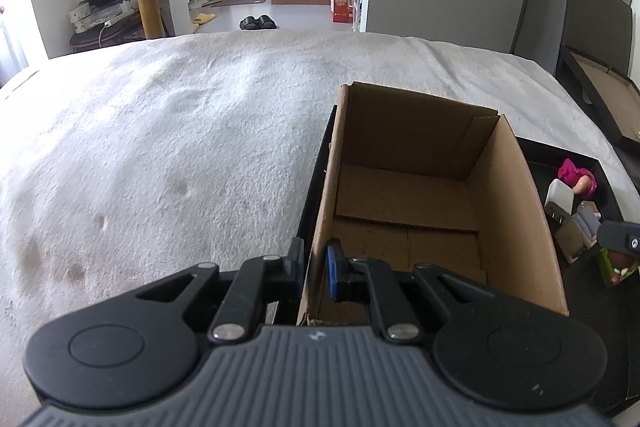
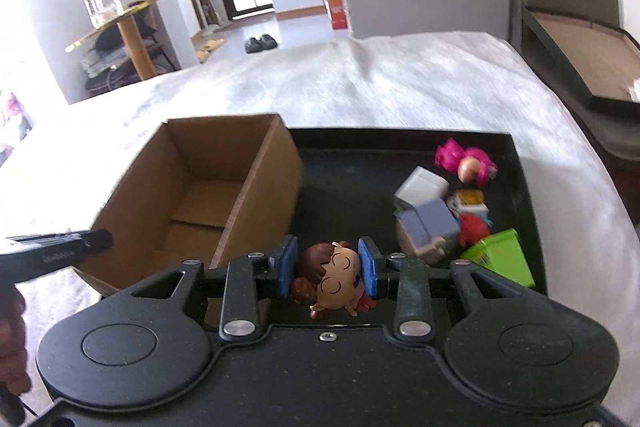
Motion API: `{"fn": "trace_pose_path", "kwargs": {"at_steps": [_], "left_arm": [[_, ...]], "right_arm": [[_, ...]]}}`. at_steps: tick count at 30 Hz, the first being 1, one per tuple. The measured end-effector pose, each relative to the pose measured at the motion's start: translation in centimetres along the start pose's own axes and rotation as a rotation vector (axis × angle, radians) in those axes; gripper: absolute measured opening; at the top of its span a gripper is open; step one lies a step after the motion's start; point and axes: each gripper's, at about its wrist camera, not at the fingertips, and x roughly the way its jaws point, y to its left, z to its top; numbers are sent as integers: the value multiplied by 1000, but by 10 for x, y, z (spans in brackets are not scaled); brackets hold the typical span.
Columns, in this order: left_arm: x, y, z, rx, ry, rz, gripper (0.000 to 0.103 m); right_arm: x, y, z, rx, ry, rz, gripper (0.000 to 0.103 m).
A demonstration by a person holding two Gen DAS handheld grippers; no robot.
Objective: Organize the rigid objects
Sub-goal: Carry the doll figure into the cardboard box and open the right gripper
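My right gripper (image 2: pixel 327 271) is clamping a brown-haired cartoon figurine (image 2: pixel 334 279) between its blue pads, head toward the camera, and is holding it above the near edge of the black tray (image 2: pixel 352 163). My left gripper (image 1: pixel 314 269) is pinching the near left wall of the open cardboard box (image 1: pixel 404 195), one finger outside, one inside. The box is sitting in the tray's left part. The other toys, among them a pink figurine (image 2: pixel 466 159) and a green box (image 2: pixel 500 259), are lying clustered at the tray's right.
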Motion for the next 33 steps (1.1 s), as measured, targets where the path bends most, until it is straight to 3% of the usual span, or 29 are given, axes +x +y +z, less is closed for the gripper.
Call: {"fn": "trace_pose_path", "kwargs": {"at_steps": [19,33], "left_arm": [[2,6,1,6,-6,-15,9],[2,11,2,-12,5,-23,10]], "right_arm": [[20,57,32,-124,-103,125,33],[56,82,32,-211,-75,154,33]]}}
